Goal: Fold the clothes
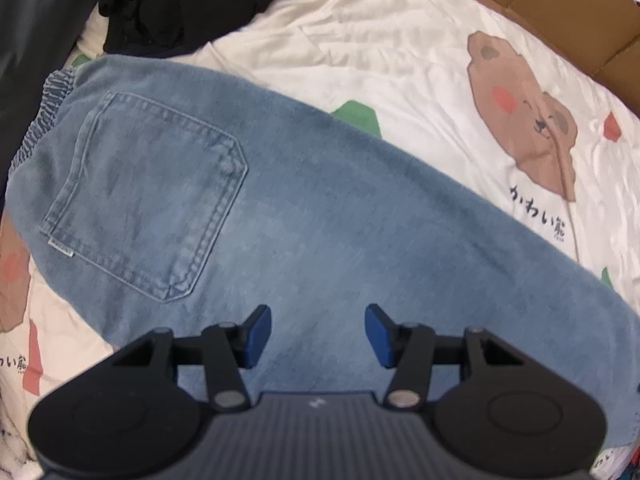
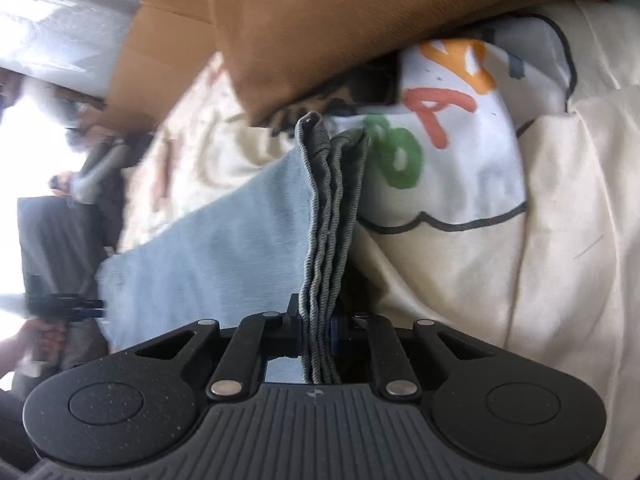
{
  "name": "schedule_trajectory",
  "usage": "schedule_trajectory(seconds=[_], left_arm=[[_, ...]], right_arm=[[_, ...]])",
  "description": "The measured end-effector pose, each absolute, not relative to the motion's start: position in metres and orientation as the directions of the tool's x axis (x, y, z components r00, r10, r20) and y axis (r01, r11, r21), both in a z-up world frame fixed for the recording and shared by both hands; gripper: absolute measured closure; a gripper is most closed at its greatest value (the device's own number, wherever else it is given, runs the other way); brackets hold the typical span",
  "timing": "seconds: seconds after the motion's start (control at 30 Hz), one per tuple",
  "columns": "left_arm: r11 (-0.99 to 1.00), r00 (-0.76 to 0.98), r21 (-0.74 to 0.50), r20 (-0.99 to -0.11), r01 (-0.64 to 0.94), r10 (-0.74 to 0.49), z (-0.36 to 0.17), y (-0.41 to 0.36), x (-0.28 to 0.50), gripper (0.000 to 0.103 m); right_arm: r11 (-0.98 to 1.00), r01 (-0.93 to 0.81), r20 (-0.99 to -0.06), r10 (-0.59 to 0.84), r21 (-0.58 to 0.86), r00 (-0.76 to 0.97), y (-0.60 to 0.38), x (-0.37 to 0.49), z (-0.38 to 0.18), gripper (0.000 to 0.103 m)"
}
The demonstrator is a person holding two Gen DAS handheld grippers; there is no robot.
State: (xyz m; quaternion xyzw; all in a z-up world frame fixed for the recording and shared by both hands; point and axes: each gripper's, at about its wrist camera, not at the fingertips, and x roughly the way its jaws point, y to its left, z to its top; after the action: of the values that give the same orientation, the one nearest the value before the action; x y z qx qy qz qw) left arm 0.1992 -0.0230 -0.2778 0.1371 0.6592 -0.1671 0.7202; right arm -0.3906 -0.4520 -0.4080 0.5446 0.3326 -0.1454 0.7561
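Observation:
Light blue jeans (image 1: 280, 220) lie flat on a white bedsheet (image 1: 360, 48) printed with cartoon bears, back pocket (image 1: 148, 196) up and elastic waistband at the left. My left gripper (image 1: 318, 336) hovers straight above the thigh, open, its blue pads apart with nothing between them. In the right wrist view my right gripper (image 2: 318, 328) is shut on the stacked hems of the jeans (image 2: 328, 216), which stand up as a ridge of layered edges between the fingers. The pale leg fabric (image 2: 208, 256) runs away to the left. The left gripper (image 2: 66, 306) shows small at the far left, held by a hand.
A dark garment (image 1: 160, 4) lies beyond the waistband. Brown cardboard (image 1: 560, 4) borders the bed's far side. In the right wrist view a brown pillow (image 2: 360, 28) and a white cushion with coloured letters (image 2: 448, 132) sit right behind the hems, with cream bedding (image 2: 560, 240) to the right.

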Motion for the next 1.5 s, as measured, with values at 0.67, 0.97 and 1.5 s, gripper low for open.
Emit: schedule_trajectory(seconds=[0.67,0.97,1.5], left_arm=[[0.888,0.026,-0.008,-0.999,0.459,-0.023,-0.292,-0.022,0.190,0.048],[0.834,-0.015,-0.016,-1.000,0.552,-0.009,-0.309,-0.025,0.170,0.048],[0.763,-0.006,-0.024,-1.000,0.646,-0.026,-0.310,-0.028,0.155,0.048]], right_arm=[[0.389,0.631,-0.732,0.209,0.671,0.649,-0.452,-0.375,-0.408,0.094],[0.458,0.697,-0.818,0.136,0.552,0.558,-0.440,-0.358,-0.359,0.094],[0.327,0.742,-0.801,0.098,0.586,0.590,-0.432,-0.364,-0.276,0.095]])
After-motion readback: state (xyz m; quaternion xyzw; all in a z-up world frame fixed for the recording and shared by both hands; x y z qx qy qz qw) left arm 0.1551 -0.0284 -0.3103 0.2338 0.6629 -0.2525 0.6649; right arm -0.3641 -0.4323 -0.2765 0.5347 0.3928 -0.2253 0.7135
